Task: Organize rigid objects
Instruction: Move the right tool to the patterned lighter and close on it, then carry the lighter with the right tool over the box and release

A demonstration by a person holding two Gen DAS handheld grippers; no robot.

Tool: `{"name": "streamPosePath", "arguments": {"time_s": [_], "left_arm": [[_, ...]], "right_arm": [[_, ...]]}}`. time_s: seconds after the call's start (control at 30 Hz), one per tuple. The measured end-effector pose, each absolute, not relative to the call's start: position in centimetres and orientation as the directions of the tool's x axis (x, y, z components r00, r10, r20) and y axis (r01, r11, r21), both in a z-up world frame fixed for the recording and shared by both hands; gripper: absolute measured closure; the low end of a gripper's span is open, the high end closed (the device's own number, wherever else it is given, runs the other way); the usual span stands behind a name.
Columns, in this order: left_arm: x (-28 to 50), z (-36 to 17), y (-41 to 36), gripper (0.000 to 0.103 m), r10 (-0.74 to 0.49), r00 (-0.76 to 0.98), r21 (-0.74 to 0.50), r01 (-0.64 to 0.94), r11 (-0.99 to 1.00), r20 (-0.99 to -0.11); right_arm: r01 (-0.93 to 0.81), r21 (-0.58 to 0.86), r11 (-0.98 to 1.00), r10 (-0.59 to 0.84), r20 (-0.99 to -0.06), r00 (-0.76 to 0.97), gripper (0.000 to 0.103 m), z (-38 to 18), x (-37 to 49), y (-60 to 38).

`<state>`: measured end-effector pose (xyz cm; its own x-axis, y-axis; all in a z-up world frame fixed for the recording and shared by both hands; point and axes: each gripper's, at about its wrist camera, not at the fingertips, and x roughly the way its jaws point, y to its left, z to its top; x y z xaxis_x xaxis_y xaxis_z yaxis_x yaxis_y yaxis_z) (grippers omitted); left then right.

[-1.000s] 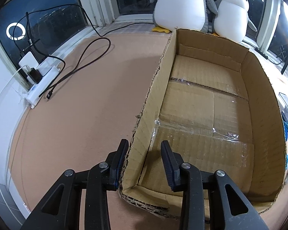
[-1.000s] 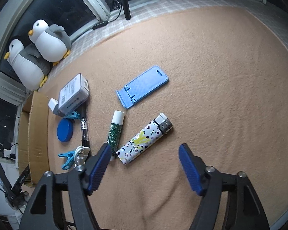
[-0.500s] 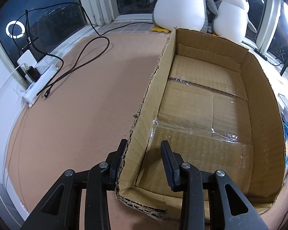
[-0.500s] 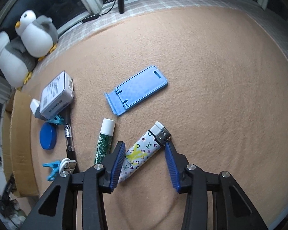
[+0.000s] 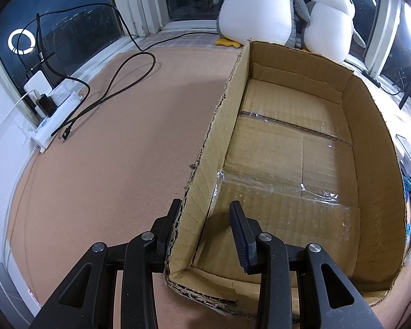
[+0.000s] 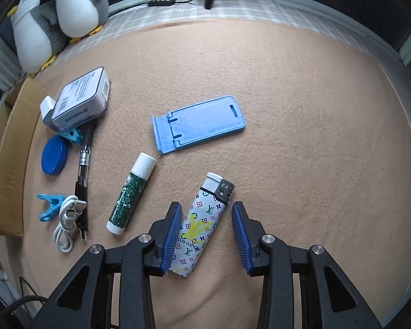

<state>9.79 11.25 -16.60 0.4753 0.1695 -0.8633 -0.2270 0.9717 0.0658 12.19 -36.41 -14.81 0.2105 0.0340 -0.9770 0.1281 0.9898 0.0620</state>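
ok, right gripper [image 6: 207,235] points steeply down at the tan felt mat [image 6: 301,137], jaws have just been closing and now sit narrow around the patterned lighter [image 6: 202,224]. lighter lies flat and tilted between the blue pads [image 6: 172,237]; left pad looks to be touching its side, right pad stands clear with mat showing in the gap, so not gripped. metal head of the lighter points away from the camera. just left of it lies a green lip balm tube [image 6: 131,194] with white cap, apart from the lighter. beyond both, a blue folding phone stand [image 6: 198,123] lies flat. further left: black pen [image 6: 82,172], coiled white usb cable [image 6: 67,223], two blue clips [image 6: 50,205], blue round lid [image 6: 54,156], white boxed item [image 6: 80,100] lying on a smaller white thing. left gripper [image 5: 205,230] straddles the near left wall of the cardboard box [image 5: 222,126]: outer finger against the outside of the wall, inner finger inside the box and clear of the wall, jaws narrow, not clamped as far as i can tell. box interior shows only taped flaps. two penguin plushies [image 5: 263,8] sit behind the box by the window; a white power strip [image 5: 56,115] with black cables lies at the mat's left edge.
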Motion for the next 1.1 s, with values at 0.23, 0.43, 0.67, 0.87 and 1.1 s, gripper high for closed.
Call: {"name": "streamPosePath", "arguments": {"time_s": [0.23,0.43,0.67,0.87,1.1], "left_arm": [[9.7,-16.6,11.3,0.065,0.165,0.476,0.061,-0.226,0.972,-0.864],[9.9,-16.7,11.6,0.066,0.146,0.476,0.039,-0.228,0.973,-0.867],[10.0,-16.7,12.0,0.068,0.118,0.470,0.009,-0.227,0.974,-0.875],[10.1,-16.7,12.0,0.069,0.117,0.468,0.007,-0.230,0.973,-0.876],[10.1,-16.7,12.0,0.069,0.125,0.468,0.015,-0.230,0.973,-0.875]], "right_arm": [[0.143,0.036,0.989,0.005,-0.977,0.212,0.065,-14.9,11.8,-35.5],[0.145,0.051,0.988,0.017,-0.974,0.227,0.082,-14.8,11.7,-35.9],[0.182,0.109,0.977,0.060,-0.964,0.258,0.082,-14.0,9.9,-37.3],[0.180,0.127,0.975,0.066,-0.948,0.310,0.082,-12.1,9.2,-36.9],[0.099,0.160,0.982,0.105,-0.903,0.416,0.082,-7.4,9.4,-34.2]]}}
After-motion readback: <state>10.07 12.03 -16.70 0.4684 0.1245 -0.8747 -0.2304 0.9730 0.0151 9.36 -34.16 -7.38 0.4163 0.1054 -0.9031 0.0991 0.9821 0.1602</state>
